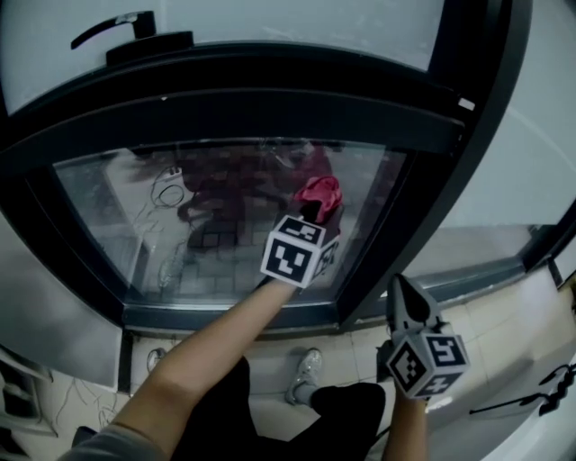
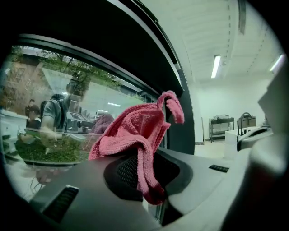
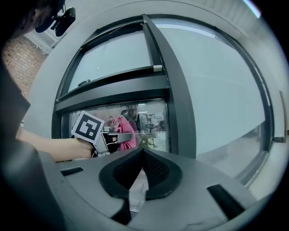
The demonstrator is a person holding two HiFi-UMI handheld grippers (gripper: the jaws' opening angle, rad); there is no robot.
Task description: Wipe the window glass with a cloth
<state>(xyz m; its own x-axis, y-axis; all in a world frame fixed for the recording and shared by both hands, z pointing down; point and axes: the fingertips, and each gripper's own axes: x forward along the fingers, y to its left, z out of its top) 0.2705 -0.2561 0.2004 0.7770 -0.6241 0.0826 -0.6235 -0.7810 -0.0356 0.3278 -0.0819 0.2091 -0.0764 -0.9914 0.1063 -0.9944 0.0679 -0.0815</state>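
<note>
Lab-like white room: ceiling strip lights (image 2: 216, 66), metal carts (image 2: 221, 127), dark-framed window (image 1: 225, 216).

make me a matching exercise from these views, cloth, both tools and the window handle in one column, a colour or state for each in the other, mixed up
1. cloth
2. left tool
3. right tool
4. window handle

a. black, top left in the head view
b. shut, nothing in it
c. pink, bunched up
d. shut on the cloth

Pairs: 1-c, 2-d, 3-b, 4-a
</note>
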